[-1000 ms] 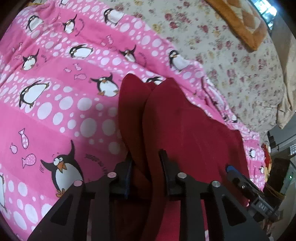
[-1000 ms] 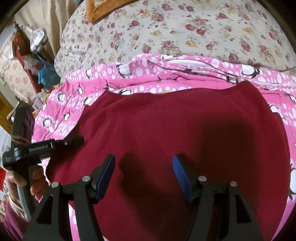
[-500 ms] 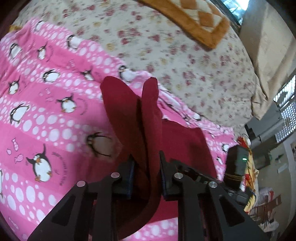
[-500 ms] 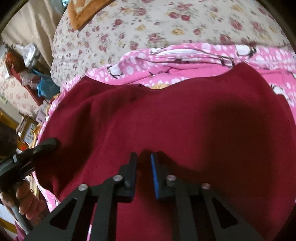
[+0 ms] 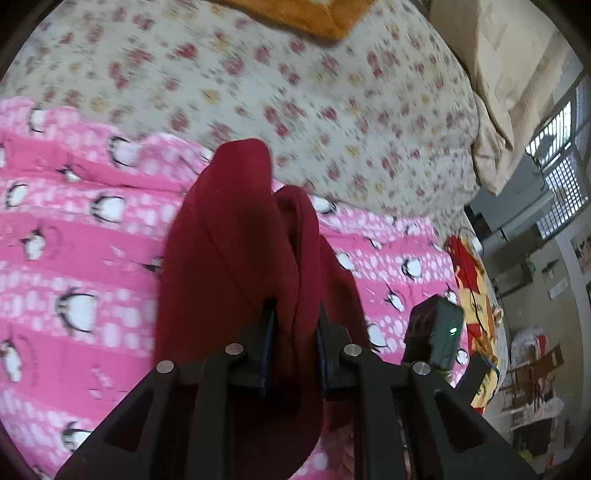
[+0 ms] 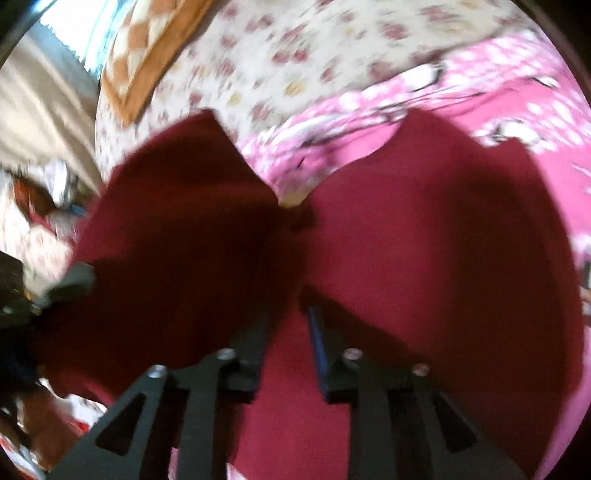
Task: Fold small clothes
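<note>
The garment (image 5: 236, 258) is a plain dark red, with no print on it. Under it lies a bright pink blanket (image 5: 74, 258) strewn with white dots and black-and-white penguins. Beyond that the bedspread (image 5: 295, 92) is cream with small red and yellow flowers. At the top edge sits an orange cushion (image 5: 314, 18); the right wrist view shows it checked in orange and cream.

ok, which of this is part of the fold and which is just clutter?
In play:
- red garment
- left gripper, clamped on a lifted fold of it
- right gripper, garment between its jaws

Clutter:
- penguin sheet
- floral quilt
- orange cushion
</note>
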The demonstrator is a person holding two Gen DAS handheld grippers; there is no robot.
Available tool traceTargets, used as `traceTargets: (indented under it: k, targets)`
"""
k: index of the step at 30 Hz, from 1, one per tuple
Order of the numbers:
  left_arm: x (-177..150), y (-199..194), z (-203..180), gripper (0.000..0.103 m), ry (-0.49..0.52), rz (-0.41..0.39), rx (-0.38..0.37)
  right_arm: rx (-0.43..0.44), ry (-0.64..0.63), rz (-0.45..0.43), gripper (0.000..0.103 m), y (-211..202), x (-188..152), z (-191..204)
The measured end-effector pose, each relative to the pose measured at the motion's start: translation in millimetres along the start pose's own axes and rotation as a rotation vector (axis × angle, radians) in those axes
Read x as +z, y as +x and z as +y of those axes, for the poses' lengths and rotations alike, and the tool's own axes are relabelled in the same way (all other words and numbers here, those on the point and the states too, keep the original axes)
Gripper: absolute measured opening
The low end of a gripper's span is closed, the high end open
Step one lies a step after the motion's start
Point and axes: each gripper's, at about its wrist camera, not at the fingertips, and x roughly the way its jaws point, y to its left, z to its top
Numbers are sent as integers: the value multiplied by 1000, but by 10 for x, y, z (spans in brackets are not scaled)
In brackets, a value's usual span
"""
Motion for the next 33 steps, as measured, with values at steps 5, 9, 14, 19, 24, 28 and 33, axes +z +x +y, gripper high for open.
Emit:
traceTargets:
  k: [5,9,14,19,24,28,33]
  targets:
    - [-138,316,-127,1,12,97,-27,222,307,-86,40,-204,32,-547]
    - [-201,207,-164,2,11,128,-124,344,435,-116,40,-205,8,-728]
    - [-257,-202,-209,6,93,41,-74,350,415,-107,46,-209,41,-713]
    - [-395,-288,68,7,87,9,57,274,288,-34,60,-155,146,-503]
    - [-757,52,179,6,111,124,89,101,87,39,67,20,190,-142]
    - [-843,170,128,6,124,122,126,-98,-128,55,34,121,155,147]
    - [-697,-63,44,7,116,55,82,-112,-241,3,22,-181,227,266]
